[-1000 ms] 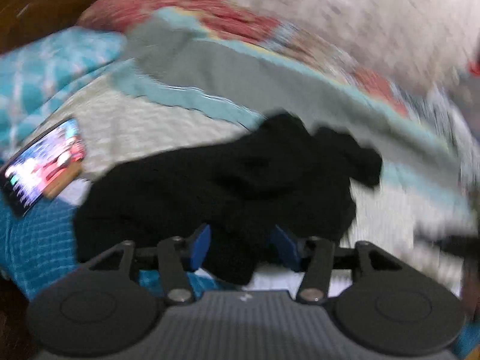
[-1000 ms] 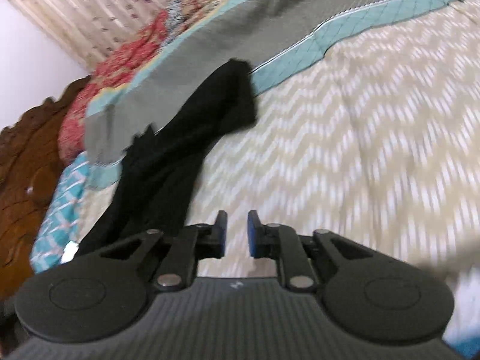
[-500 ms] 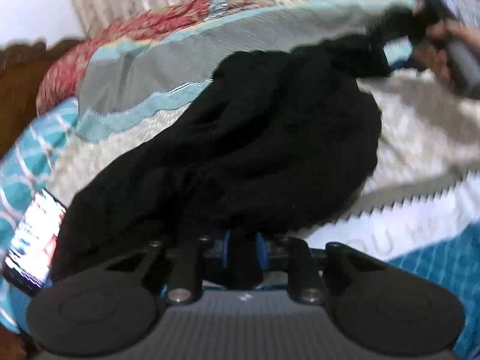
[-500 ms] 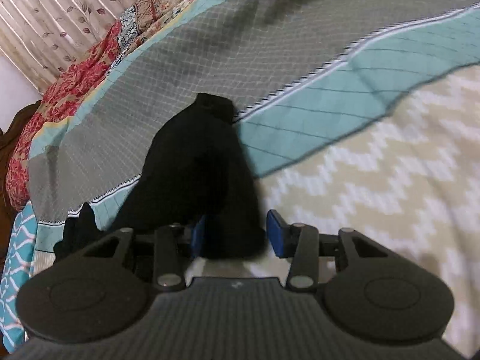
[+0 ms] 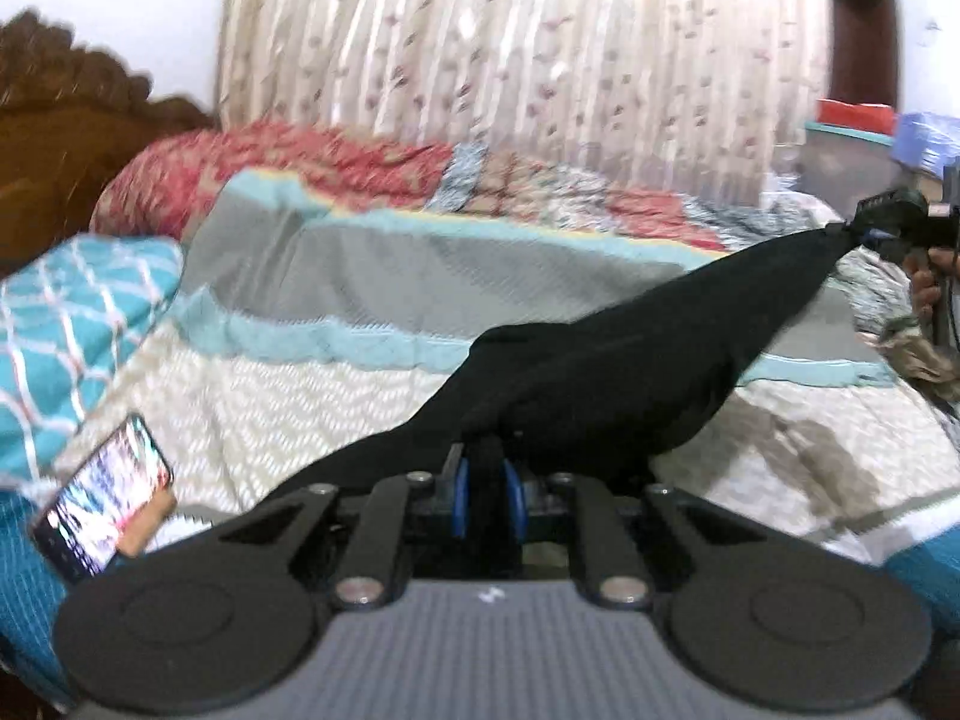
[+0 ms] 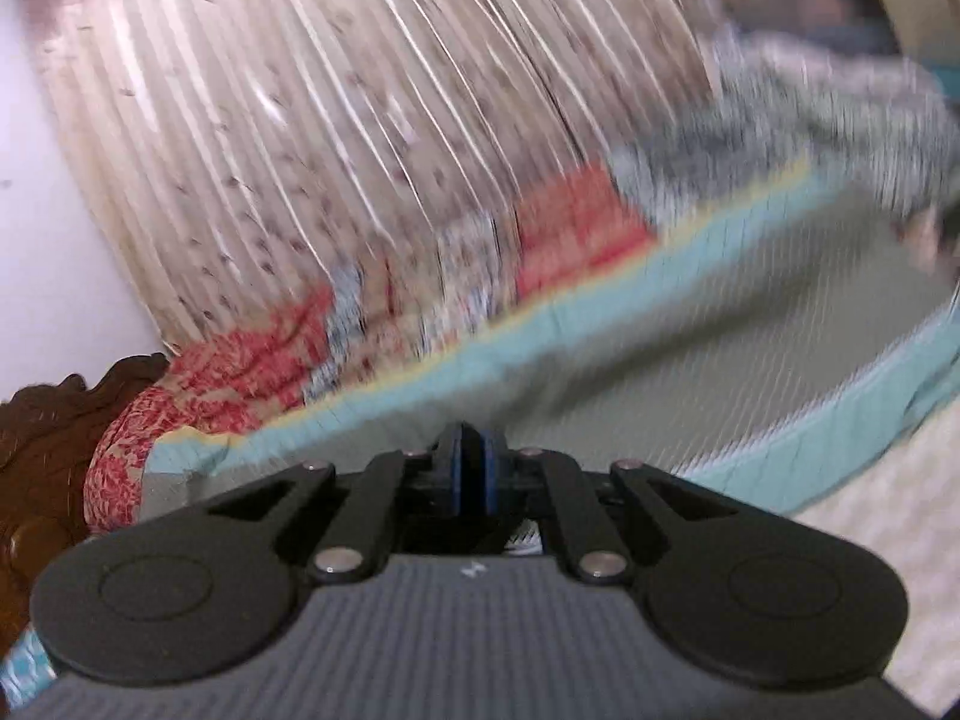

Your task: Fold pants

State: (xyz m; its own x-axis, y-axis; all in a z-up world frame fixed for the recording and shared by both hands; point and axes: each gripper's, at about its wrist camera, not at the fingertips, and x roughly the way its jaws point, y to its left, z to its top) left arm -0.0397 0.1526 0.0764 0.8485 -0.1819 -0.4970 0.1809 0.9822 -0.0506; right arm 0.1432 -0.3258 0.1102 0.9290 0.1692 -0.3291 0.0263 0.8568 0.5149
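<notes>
The black pants (image 5: 630,360) hang stretched in the air above the bed, sagging in the middle. My left gripper (image 5: 486,486) is shut on their near end, with dark cloth pinched between the blue pads. At the far right of the left wrist view, my right gripper (image 5: 858,227), held by a person's hand (image 5: 927,288), is shut on the other end. In the right wrist view the right gripper (image 6: 472,468) has its pads pressed together. The cloth itself is hidden below them there.
The bed carries a cream zigzag bedspread (image 5: 270,396) with grey and teal bands. A lit phone (image 5: 102,498) lies at the left beside a teal pillow (image 5: 72,324). A red patchwork quilt (image 5: 288,162), a carved wooden headboard (image 5: 54,144) and a curtain (image 5: 510,60) lie behind.
Both grippers closed on the pants and rose. The pants went from a heap lying on the bed to a band stretched between the two grippers. Both views now tilt up toward the curtain.
</notes>
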